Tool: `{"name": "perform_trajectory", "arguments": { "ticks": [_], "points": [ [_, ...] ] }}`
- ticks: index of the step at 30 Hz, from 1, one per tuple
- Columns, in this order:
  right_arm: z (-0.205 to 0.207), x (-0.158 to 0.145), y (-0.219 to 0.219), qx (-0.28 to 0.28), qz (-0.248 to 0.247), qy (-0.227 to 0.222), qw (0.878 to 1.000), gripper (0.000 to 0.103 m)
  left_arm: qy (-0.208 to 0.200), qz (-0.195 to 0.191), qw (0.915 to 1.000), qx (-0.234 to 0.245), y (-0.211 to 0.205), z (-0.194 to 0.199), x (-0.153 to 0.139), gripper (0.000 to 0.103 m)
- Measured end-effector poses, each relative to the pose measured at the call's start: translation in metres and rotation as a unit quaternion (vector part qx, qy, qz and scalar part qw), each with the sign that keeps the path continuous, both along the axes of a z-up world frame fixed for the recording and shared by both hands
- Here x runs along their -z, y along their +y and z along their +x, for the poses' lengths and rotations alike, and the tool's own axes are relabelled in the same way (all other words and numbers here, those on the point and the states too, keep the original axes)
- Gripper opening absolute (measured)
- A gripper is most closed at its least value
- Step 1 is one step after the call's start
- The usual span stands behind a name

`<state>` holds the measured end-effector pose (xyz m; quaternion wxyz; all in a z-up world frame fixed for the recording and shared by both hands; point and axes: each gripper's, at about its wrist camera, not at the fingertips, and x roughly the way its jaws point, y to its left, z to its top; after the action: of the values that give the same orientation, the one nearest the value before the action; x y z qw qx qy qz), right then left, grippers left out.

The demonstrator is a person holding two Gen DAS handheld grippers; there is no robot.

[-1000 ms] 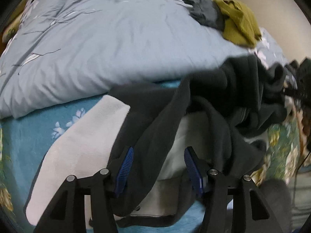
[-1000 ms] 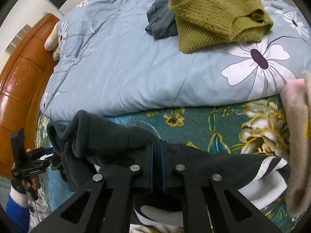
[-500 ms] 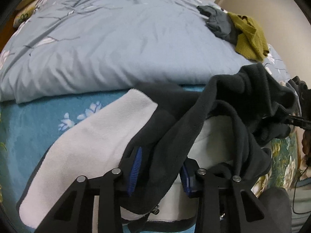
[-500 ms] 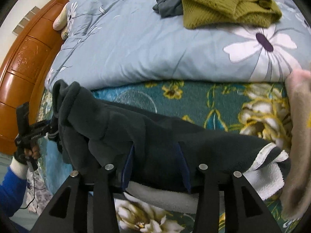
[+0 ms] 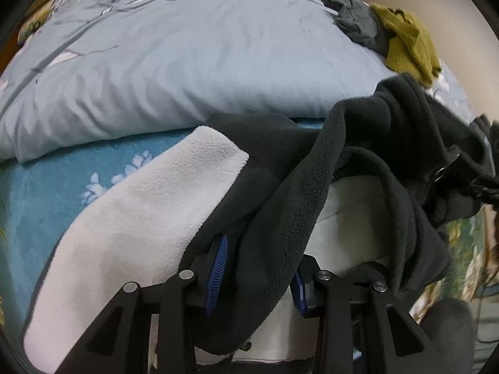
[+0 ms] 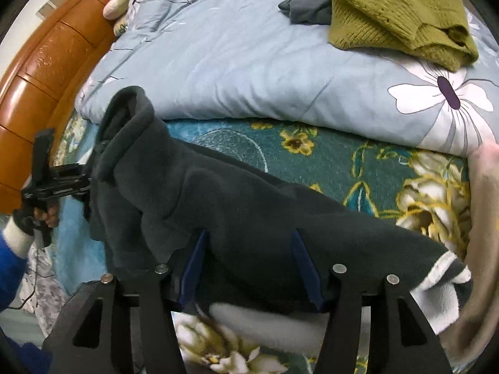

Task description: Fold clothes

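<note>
A dark grey fleece garment [image 5: 299,205] with a white lining [image 5: 140,218] lies across the teal blanket. My left gripper [image 5: 259,268] is shut on a thick fold of it, the blue pads pressing the fleece from both sides. In the right wrist view the same garment [image 6: 237,205] stretches from that left gripper [image 6: 62,184], which a hand holds at the far left, to my right gripper [image 6: 249,249]. The right jaws are opening. Fleece still lies between the pads, but they stand clear of it.
A pale blue floral duvet [image 6: 234,56] is heaped behind the garment. On it lie an olive knit sweater [image 6: 402,15] and a grey garment [image 6: 307,3]. A wooden headboard [image 6: 46,62] stands at the left, a beige cloth [image 6: 483,218] at the right edge.
My right gripper was shut on the fleece and its jaws have spread apart. The left jaws have narrowed onto the fold, and the garment has settled lower on the blanket.
</note>
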<state>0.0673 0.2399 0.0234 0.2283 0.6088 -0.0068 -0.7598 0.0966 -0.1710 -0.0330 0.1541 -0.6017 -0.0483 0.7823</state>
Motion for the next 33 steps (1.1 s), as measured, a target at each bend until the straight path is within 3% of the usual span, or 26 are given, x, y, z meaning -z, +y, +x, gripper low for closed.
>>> {"name": "perform_trajectory", "arguments": {
  "ticks": [5, 11, 13, 16, 18, 19, 20, 21, 24, 28, 33],
  "points": [
    [0.000, 0.005, -0.010, -0.010, 0.010, -0.007, 1.000, 0.058, -0.020, 0.091, 0.9943, -0.052, -0.038, 0.003, -0.002, 0.040],
    [0.015, 0.003, -0.011, -0.025, 0.011, -0.009, 1.000, 0.058, -0.013, 0.102, 0.9912, -0.083, -0.072, 0.000, -0.005, 0.038],
    [0.015, 0.004, -0.009, -0.028, 0.013, -0.009, 0.999, 0.058, -0.016, 0.123, 0.9874, -0.099, -0.072, 0.001, -0.011, 0.038],
    [0.006, 0.009, -0.011, -0.018, 0.025, -0.009, 0.999, 0.058, -0.011, 0.101, 0.9886, -0.111, -0.061, 0.011, -0.007, 0.038],
    [0.001, 0.011, -0.012, -0.003, 0.034, -0.009, 0.999, 0.054, -0.012, 0.056, 0.9949, -0.083, -0.050, 0.010, -0.004, 0.038],
    [-0.001, 0.013, -0.012, 0.006, 0.043, -0.009, 0.999, 0.040, -0.009, 0.035, 0.9972, -0.066, -0.043, 0.012, -0.006, 0.037],
    [-0.004, 0.015, -0.012, 0.016, 0.052, -0.009, 0.998, 0.022, -0.005, 0.016, 0.9986, -0.050, -0.037, 0.014, -0.008, 0.028],
    [-0.005, 0.015, -0.011, 0.026, 0.057, -0.007, 0.998, 0.018, 0.002, 0.005, 0.9989, -0.047, -0.034, 0.017, -0.012, 0.017],
    [-0.007, 0.006, -0.008, 0.058, 0.061, 0.008, 0.996, 0.012, 0.034, -0.013, 0.9967, -0.073, -0.031, 0.017, -0.030, 0.008],
    [-0.008, -0.038, -0.015, 0.065, 0.069, 0.067, 0.993, 0.010, 0.098, -0.033, 0.9910, -0.084, -0.040, 0.024, -0.079, 0.007],
    [-0.005, -0.116, -0.019, 0.079, 0.061, 0.152, 0.983, 0.006, 0.207, -0.040, 0.9735, -0.089, -0.012, 0.009, -0.164, 0.007]
  ]
}}
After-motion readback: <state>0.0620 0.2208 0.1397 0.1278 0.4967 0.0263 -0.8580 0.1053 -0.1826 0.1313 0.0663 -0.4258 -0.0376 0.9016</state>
